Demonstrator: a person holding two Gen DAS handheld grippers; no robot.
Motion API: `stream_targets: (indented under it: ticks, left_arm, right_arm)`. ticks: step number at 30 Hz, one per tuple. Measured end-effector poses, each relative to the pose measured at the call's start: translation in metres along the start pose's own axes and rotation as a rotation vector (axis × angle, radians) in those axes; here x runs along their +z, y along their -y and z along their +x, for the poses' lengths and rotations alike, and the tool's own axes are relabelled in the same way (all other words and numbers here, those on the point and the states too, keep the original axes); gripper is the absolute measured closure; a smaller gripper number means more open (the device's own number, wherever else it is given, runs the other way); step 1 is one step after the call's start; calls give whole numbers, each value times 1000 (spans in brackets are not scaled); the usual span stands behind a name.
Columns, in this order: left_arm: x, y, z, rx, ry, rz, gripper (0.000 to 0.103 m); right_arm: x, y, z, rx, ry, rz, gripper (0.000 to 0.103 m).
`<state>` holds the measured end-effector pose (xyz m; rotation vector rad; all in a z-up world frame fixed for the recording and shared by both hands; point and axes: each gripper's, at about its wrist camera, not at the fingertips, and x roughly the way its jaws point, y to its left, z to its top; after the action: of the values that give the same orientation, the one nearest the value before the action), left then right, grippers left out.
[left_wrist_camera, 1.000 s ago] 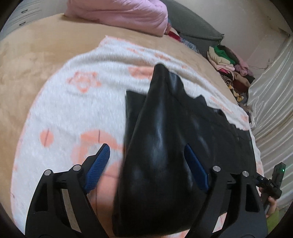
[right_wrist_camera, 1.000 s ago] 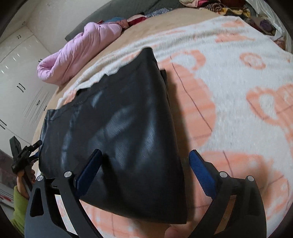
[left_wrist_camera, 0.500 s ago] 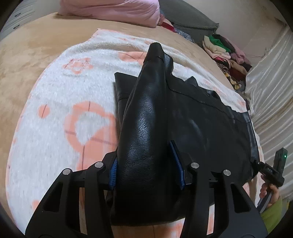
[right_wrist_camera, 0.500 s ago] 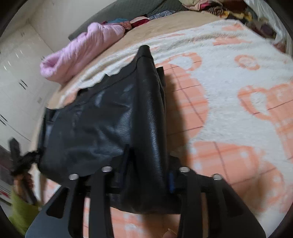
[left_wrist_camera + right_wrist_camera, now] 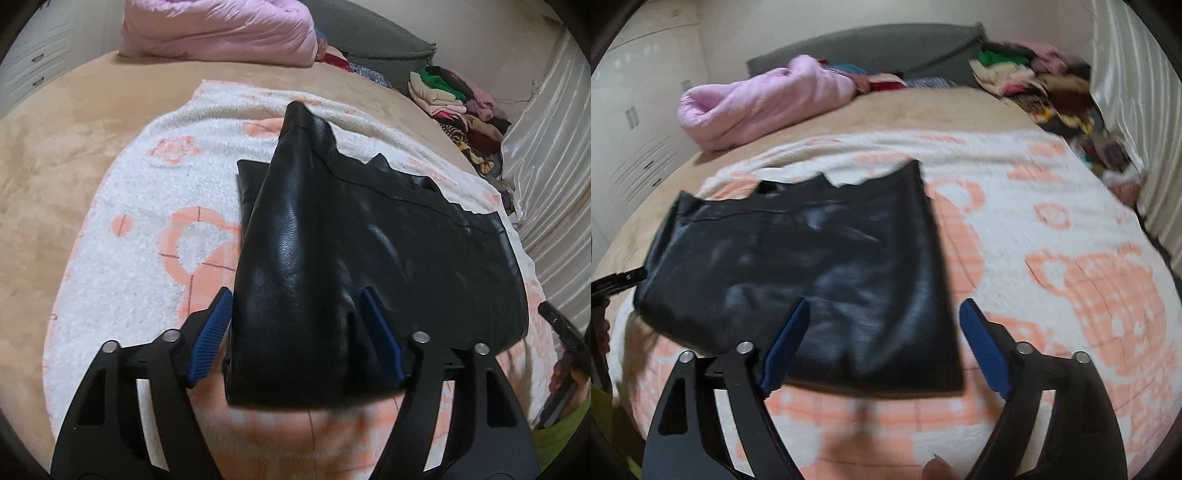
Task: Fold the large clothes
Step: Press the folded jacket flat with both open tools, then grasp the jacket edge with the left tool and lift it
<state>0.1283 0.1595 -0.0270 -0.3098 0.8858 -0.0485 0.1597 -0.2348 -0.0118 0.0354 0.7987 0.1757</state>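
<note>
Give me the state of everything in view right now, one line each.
Left gripper: open, jaws either side of a raised ridge of the garment.
Right gripper: open, above the garment's near edge, gripping nothing.
Black garment: folded, lying on the blanket, left end humped up.
Blanket: spread flat under the garment.
Pink quilt: bundled at the far end.
Clothes pile: heaped, unfolded.

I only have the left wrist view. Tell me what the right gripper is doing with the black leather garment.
Observer: The right gripper has its jaws open and grips nothing. The black leather garment lies under and beyond them.
Operator: Report how that end lies.
Observer: It lies flat on the white-and-orange blanket with no raised fold on that side, though the view is blurred.
</note>
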Motion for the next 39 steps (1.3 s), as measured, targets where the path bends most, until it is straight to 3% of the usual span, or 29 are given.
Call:
stream_targets:
  ticks: [4, 8, 20, 22, 24, 25, 33, 39]
  left_arm:
    - [-3, 5, -13, 16, 18, 20, 29]
    - [-6, 5, -26, 51, 40, 36, 13]
    - [-19, -3, -41, 66, 37, 22, 9]
    - [-22, -6, -41, 77, 33, 22, 9]
    - [-23, -11, -40, 84, 29, 14, 9]
    - [-23, -12, -39, 86, 28, 10, 9]
    - [-21, -25, -27, 82, 14, -30, 9]
    - [-2, -29, 2, 53, -18, -50, 9]
  right_arm:
    - [4, -29, -11, 46, 31, -34, 16]
    - [8, -54, -15, 72, 49, -70, 16]
    - [10, -111, -9, 148, 30, -157, 14]
    - [9, -122, -5, 160, 19, -160, 24]
    - [8, -133, 2, 167, -3, -170, 70]
    - [7, -141, 8, 165, -21, -183, 74]
    - [-11, -172, 64, 112, -178, -226, 75]
    - [-22, -172, 83, 115, -204, -237, 74]
